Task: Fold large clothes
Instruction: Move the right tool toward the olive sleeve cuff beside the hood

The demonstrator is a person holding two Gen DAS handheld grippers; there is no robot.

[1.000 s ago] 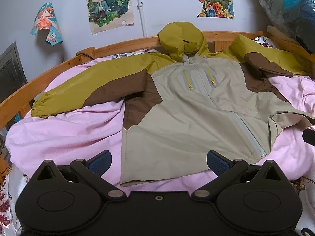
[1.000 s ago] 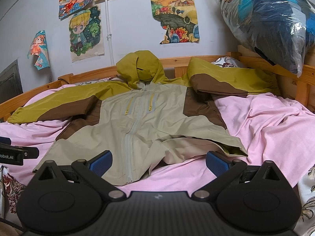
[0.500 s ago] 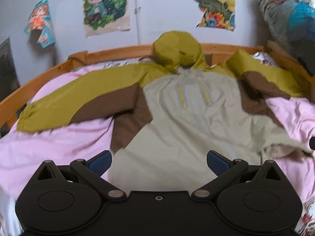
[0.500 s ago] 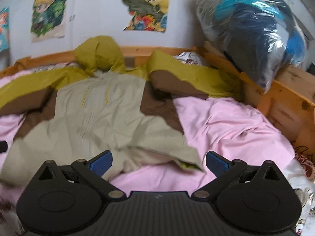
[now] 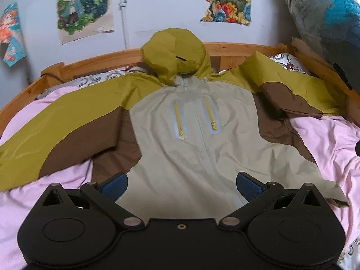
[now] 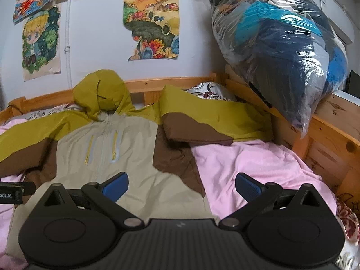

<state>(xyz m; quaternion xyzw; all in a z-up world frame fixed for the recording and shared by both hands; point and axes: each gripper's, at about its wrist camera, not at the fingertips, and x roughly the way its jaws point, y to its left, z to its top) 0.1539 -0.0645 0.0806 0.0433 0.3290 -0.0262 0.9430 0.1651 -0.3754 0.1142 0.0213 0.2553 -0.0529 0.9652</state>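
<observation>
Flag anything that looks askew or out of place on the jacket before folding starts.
The jacket lies face up on the pink sheet, zipped, but unevenly. Its right-hand sleeve doubles back over itself near the bed frame, the other stretches out flat. The hood props against the headboard. Both grippers are open.

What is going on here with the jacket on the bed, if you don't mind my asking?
A person holds a gripper in each hand over a hooded jacket spread front-up on a pink sheet. The left gripper and right gripper are both open and hold nothing. No fold has been made; both sleeves lie out to the sides.
</observation>
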